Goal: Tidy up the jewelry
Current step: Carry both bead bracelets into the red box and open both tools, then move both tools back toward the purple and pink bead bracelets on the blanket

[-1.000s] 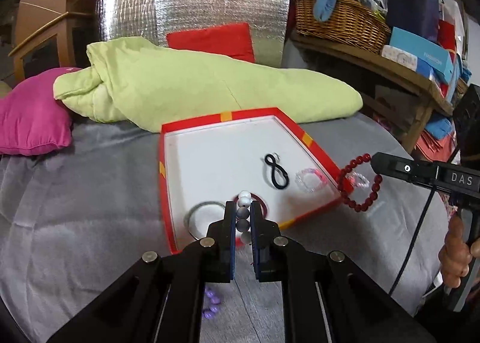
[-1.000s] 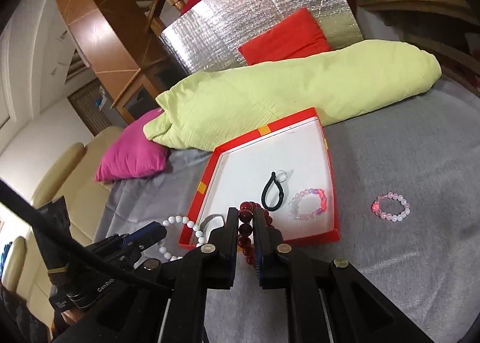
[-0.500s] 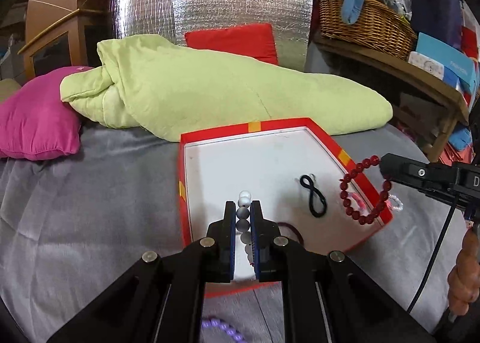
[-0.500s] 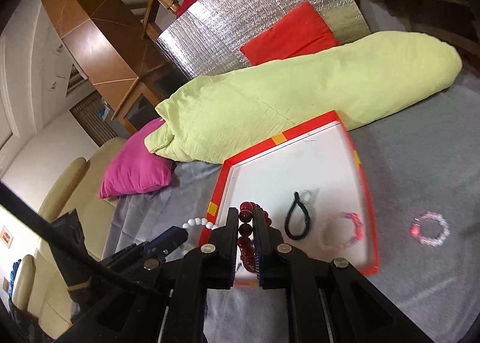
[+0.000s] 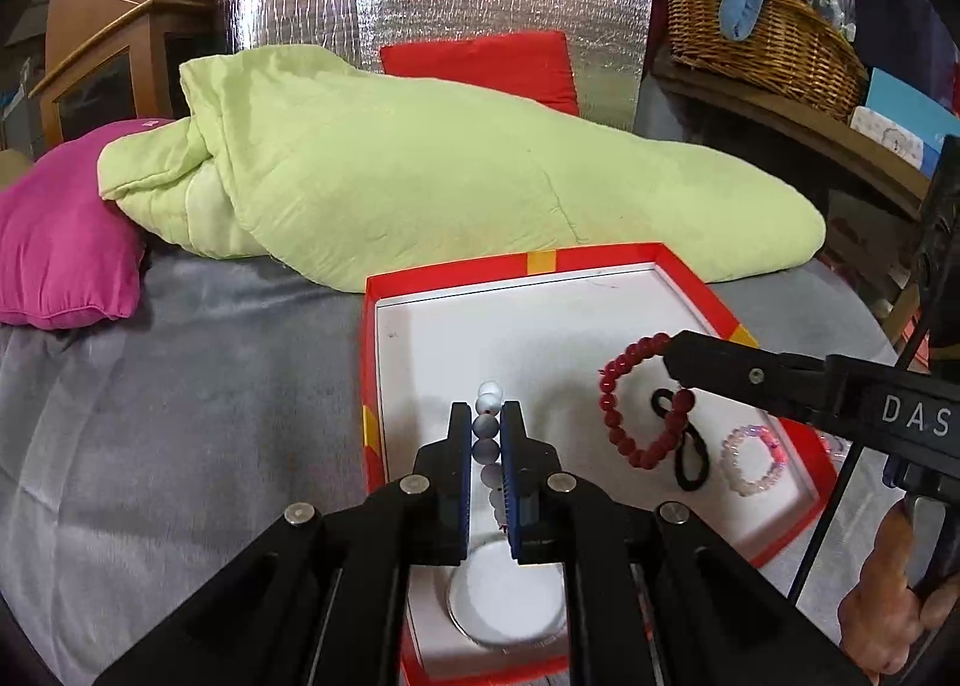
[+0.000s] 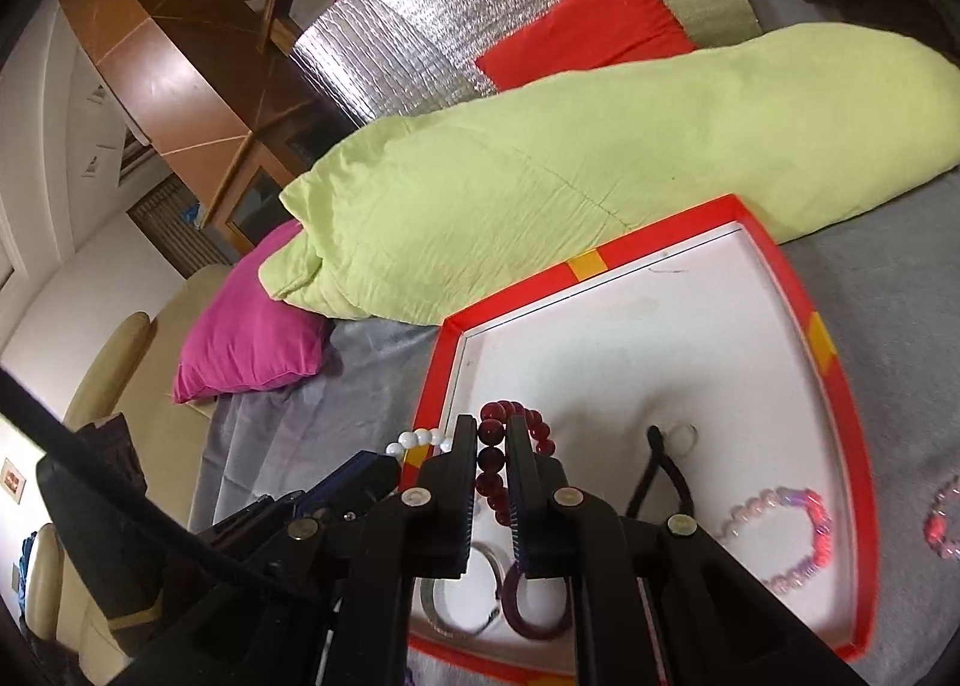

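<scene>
A red-rimmed white tray (image 5: 600,260) lies on the grey bed cover. My left gripper (image 5: 485,410) is shut on a white bead bracelet (image 5: 486,449) held above the tray's near left part. My right gripper (image 6: 489,425) is shut on a dark red bead bracelet (image 6: 491,461), which hangs over the tray (image 6: 660,233). In the left wrist view this red bracelet (image 5: 624,434) dangles from the right gripper (image 5: 675,350). Inside the tray lie a black hair tie (image 5: 690,458), a pale pink bracelet (image 5: 753,461) and a silver bangle (image 5: 510,596).
A pink bracelet (image 6: 942,518) lies on the cover right of the tray. A green quilt (image 5: 450,176) borders the tray's far side, with a magenta pillow (image 5: 60,242) at left. A wicker basket (image 5: 762,38) sits on a wooden shelf at right. A hand (image 5: 888,596) grips the right tool.
Both grippers have moved forward over the tray, each still shut on its bracelet. The red bracelet now hangs above the tray's inside instead of at its right rim.
</scene>
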Action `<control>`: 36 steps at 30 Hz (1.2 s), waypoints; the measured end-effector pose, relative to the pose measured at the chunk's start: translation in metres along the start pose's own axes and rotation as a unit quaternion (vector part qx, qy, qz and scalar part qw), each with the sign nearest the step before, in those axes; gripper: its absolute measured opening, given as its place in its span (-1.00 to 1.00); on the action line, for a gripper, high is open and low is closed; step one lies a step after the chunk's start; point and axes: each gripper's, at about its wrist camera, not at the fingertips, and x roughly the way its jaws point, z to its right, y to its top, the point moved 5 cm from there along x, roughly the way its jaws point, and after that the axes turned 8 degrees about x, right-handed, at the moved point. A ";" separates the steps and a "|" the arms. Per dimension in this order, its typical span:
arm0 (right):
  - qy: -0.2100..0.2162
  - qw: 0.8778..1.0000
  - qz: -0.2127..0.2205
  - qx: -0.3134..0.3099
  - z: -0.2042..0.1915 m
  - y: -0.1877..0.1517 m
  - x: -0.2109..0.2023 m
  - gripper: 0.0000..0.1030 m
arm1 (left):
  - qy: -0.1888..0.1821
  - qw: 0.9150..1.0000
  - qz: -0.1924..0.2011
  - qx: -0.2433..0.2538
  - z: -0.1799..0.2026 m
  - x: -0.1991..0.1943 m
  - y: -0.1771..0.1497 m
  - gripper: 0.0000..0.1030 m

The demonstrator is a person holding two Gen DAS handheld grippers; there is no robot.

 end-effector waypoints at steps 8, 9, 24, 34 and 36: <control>-0.005 1.000 -0.017 0.019 0.003 0.004 0.031 -0.79 | -0.004 1.000 -0.013 -0.006 -0.007 0.019 0.000 -0.81; -0.006 1.000 -0.017 0.021 0.005 0.005 0.034 -0.79 | -0.003 1.000 -0.016 -0.006 -0.008 0.022 -0.001 -0.81; -0.048 0.997 -0.004 0.060 0.035 0.016 0.038 -0.73 | 0.017 0.998 -0.060 -0.007 -0.012 0.040 -0.010 -0.52; -0.045 0.997 0.031 0.063 0.036 0.032 -0.004 -0.69 | 0.084 0.996 -0.034 0.004 -0.027 0.006 0.001 -0.05; -0.046 0.996 0.033 0.063 0.039 0.034 -0.012 -0.67 | 0.101 0.994 -0.032 0.010 -0.029 -0.002 0.000 -0.04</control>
